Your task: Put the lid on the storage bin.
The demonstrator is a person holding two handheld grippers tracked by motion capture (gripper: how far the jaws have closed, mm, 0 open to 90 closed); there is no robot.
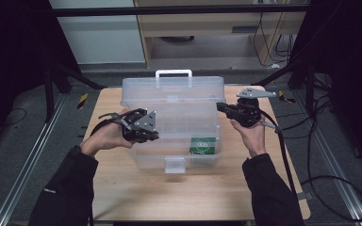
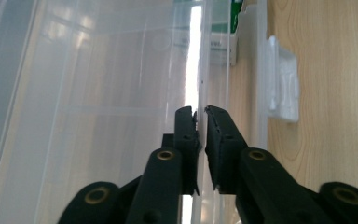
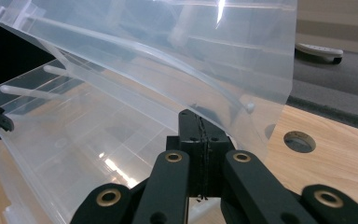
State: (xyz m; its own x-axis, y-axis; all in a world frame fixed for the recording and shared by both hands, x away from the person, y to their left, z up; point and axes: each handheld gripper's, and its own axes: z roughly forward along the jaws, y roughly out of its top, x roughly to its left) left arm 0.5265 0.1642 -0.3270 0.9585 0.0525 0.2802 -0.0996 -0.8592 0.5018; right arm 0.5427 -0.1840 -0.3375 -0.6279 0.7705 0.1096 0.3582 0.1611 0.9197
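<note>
Two claws at the clear box's (image 1: 172, 122) side walls.

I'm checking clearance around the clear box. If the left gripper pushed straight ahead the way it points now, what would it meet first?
Probably the clear box wall itself: the left gripper has its jaws astride that thin wall, slightly apart. Depth is hard to judge.
</note>
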